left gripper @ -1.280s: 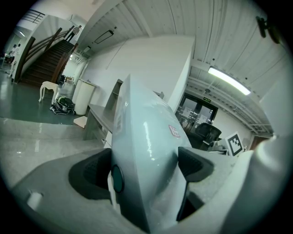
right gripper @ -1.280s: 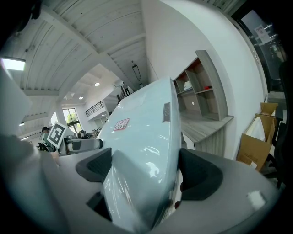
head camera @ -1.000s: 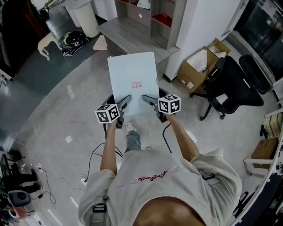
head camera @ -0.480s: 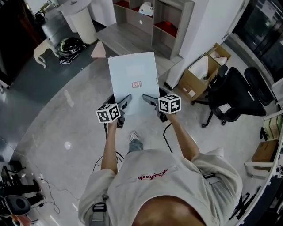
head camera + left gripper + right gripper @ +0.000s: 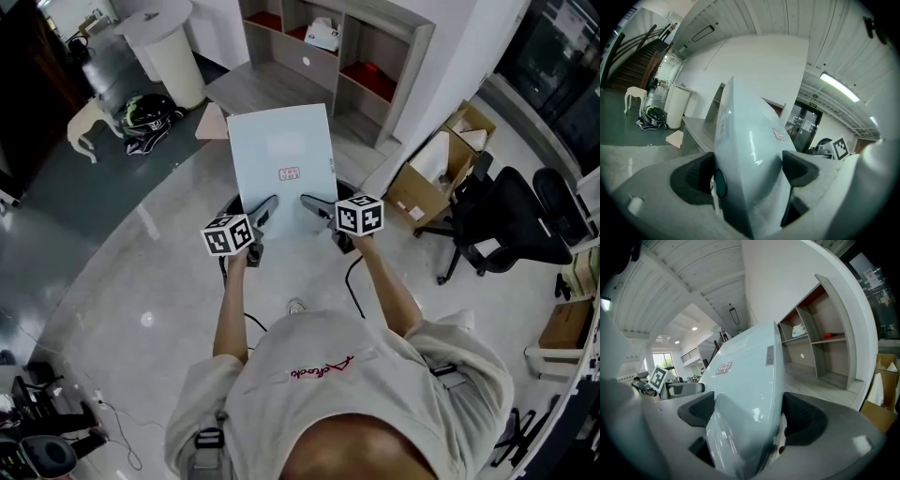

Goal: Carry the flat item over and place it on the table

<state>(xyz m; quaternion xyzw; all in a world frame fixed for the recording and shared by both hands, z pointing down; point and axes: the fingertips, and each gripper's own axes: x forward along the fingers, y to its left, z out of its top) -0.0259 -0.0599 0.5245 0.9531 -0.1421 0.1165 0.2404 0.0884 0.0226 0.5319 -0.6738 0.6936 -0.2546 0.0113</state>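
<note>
The flat item [image 5: 281,159] is a pale blue-white rectangular panel with a small red label, held out level in front of the person. My left gripper [image 5: 265,207] grips its near edge on the left, and my right gripper [image 5: 311,202] grips the same edge on the right. In the left gripper view the panel [image 5: 745,140] fills the gap of the left gripper [image 5: 747,173], pads pressed on both faces. The right gripper view shows the panel [image 5: 740,380] clamped in the right gripper [image 5: 750,416] the same way. Both marker cubes sit just behind the jaws.
Ahead stands a grey low table [image 5: 251,82] in front of an open shelf unit [image 5: 337,52]. A white cylindrical bin [image 5: 169,37] and a dark helmet [image 5: 145,112] lie at the left. Open cardboard boxes [image 5: 427,173] and a black office chair [image 5: 511,220] are at the right. Cables trail on the floor.
The person has walked forward with the panel; the shelf unit, grey table and boxes have come closer in the head view. Both grips look unchanged.
</note>
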